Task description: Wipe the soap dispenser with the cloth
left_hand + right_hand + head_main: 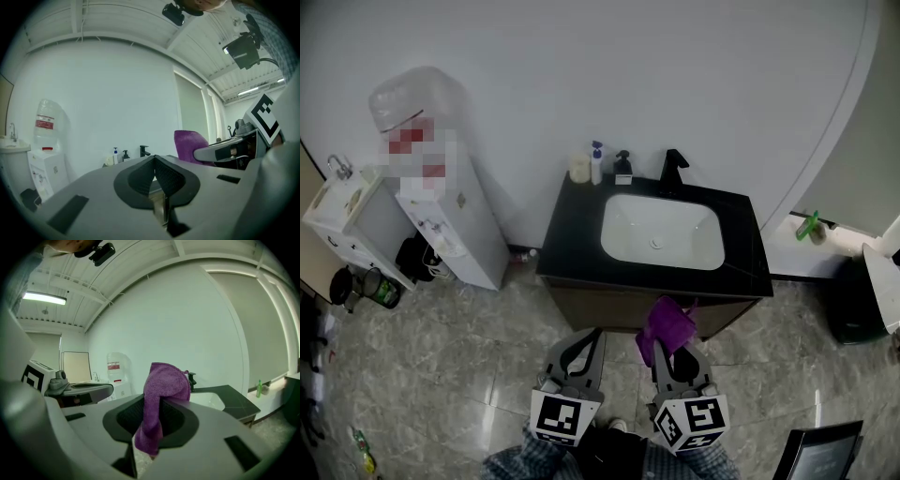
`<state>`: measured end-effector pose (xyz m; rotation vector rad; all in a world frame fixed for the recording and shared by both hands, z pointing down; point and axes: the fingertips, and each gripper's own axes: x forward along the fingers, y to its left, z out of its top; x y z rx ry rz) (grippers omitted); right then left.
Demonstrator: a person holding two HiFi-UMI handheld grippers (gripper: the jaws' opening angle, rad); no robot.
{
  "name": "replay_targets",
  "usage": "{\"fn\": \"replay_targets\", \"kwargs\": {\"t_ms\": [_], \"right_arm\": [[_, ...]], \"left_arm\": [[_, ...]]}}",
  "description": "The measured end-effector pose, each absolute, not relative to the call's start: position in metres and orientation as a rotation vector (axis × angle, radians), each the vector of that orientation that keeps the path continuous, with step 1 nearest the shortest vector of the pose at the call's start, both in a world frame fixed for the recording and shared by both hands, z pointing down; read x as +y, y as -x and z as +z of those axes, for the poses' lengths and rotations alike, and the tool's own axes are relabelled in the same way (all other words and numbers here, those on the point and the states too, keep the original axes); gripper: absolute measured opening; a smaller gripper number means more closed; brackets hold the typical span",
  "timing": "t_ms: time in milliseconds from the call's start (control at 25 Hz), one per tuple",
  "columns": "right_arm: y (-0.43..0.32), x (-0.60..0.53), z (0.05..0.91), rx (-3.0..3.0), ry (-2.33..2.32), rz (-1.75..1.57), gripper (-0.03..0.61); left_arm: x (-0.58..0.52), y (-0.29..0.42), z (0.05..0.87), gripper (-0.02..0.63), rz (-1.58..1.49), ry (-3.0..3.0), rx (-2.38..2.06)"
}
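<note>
A black pump soap dispenser [622, 167] stands at the back of the black vanity counter [572, 253], left of the black tap [673, 170]; it shows small and far in the left gripper view as the dispenser [125, 155]. My right gripper [665, 339] is shut on a purple cloth [667, 325], which bunches above its jaws as the cloth [161, 394]. My left gripper [588, 341] is shut with nothing in it, its tips [154, 159] pressed together. Both grippers hang low in front of the vanity, well short of the dispenser.
A white pump bottle [596, 162] and a cream jar [578, 168] stand left of the dispenser. A white basin [661, 231] is sunk in the counter. A water cooler [441, 211] stands at the left, a black bin [856, 300] at the right.
</note>
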<state>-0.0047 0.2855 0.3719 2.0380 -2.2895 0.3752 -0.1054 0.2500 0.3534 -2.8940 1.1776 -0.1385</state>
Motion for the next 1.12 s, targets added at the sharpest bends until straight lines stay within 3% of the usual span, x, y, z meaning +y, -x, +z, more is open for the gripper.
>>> {"fn": "replay_targets", "kwargs": {"t_ms": [520, 1120], "right_arm": [[-0.038, 0.301, 0.35, -2.236, -1.954, 0.121, 0.08], [-0.072, 0.24, 0.376, -2.221, -2.018, 0.198, 0.08]], "left_arm": [[0.265, 0.057, 0.348, 0.002, -0.108, 2.887, 1.198], [0.197, 0.031, 0.36, 0.002, -0.086, 2.875, 1.174]]}}
